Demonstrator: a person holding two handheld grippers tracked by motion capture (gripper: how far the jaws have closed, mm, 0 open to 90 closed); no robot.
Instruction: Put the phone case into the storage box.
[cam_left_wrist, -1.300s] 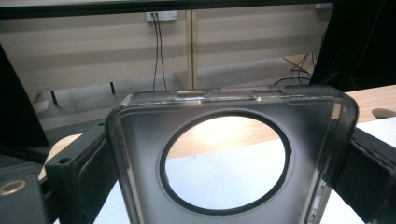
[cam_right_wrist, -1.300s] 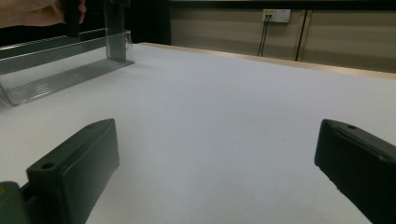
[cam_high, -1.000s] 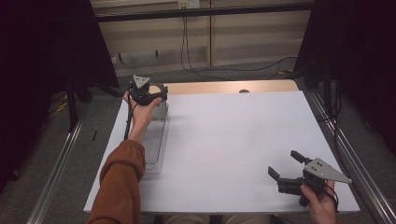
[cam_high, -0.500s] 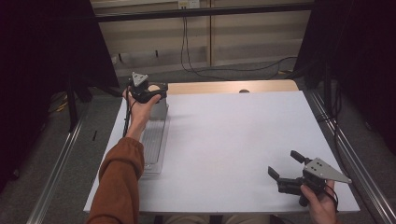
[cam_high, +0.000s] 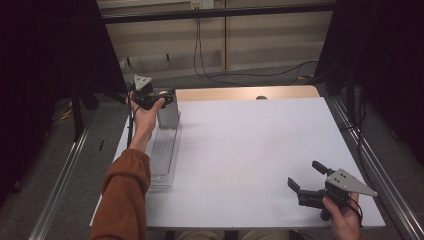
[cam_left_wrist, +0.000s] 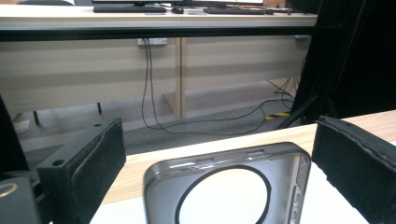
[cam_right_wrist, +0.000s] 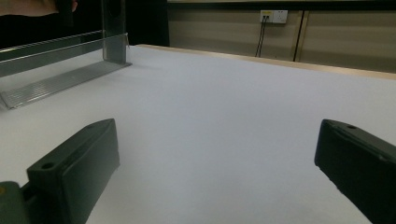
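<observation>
A grey translucent phone case (cam_high: 169, 114) with a round ring stands upright at the far end of a clear plastic rack (cam_high: 162, 155) on the left side of the white table (cam_high: 250, 145). My left gripper (cam_high: 167, 96) hovers just above the case. In the left gripper view the case (cam_left_wrist: 210, 161) sits between the two wide-apart jaws, and neither pad (cam_left_wrist: 95, 154) touches it. My right gripper (cam_high: 305, 174) is open near the table's front right corner, with bare table between its jaws. In the right gripper view the case (cam_right_wrist: 114, 32) shows far off at the left.
The rack (cam_right_wrist: 56, 79) runs along the table's left edge. A wooden strip (cam_high: 240, 93) borders the far edge, with cables (cam_high: 235, 75) on the floor behind it. Metal rails (cam_high: 365, 155) run along both sides of the table.
The left gripper has shifted slightly toward the far left over the case. The right gripper has stayed put.
</observation>
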